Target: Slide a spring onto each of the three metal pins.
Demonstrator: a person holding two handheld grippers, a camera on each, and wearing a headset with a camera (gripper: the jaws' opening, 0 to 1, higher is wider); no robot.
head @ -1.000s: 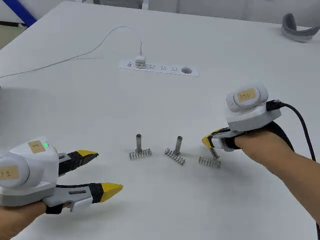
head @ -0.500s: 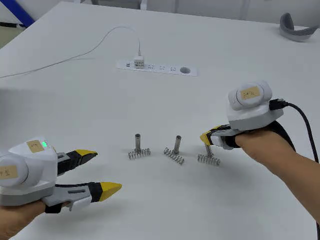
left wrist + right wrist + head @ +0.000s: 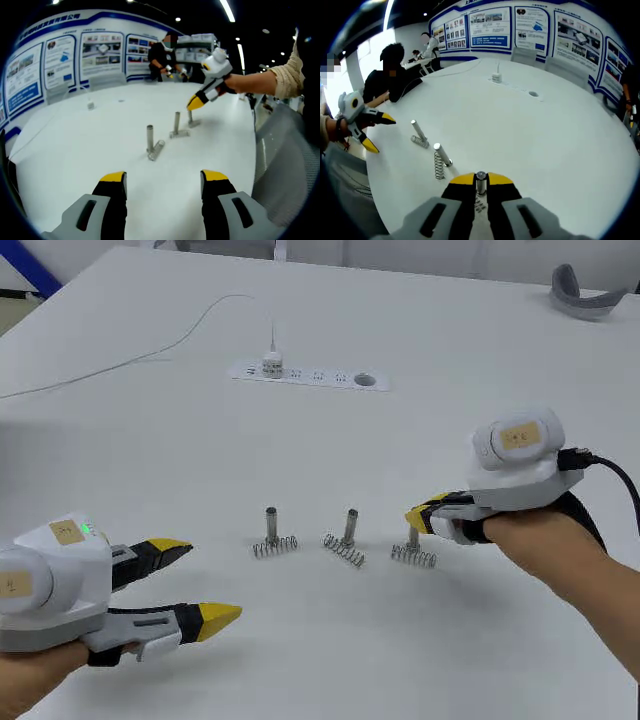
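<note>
Steel pins, three in a row across mid-bench in the head view, all bare. Left pin (image 3: 271, 523) and middle pin (image 3: 350, 525) stand upright and free. Right pin (image 3: 413, 536) is at the 3 o'clock end of the row with your right gripper (image 3: 428, 519) on it. In the right gripper view the yellow tips are closed around that pin's shaft and its top pokes up between them, so the claw is clamped on the right pin. All springs lie flat on the white table (image 3: 420, 440). Left spring (image 3: 275, 546) is at the foot of the left pin, on its 6 o'clock side. Middle spring (image 3: 344, 550) lies angled at the foot of the middle pin. Right spring (image 3: 413, 558) is just at 6 o'clock of the right pin, below your right gripper's tips. Your left gripper (image 3: 195, 582) is at 8 o'clock in the head view, well apart from the row, jaws spread wide. The left gripper view looks along the row between the spread tips, with the left pin nearest and your right gripper beyond at 1 o'clock. Power strip (image 3: 308, 375) lies at 12 o'clock from the pins, well apart, with one white plug (image 3: 271, 365) in it. A thin cable (image 3: 150, 352) runs off toward 10 o'clock. Grey curved piece (image 3: 585, 295) sits at the 2 o'clock corner of the table; can't tell what it is.
</note>
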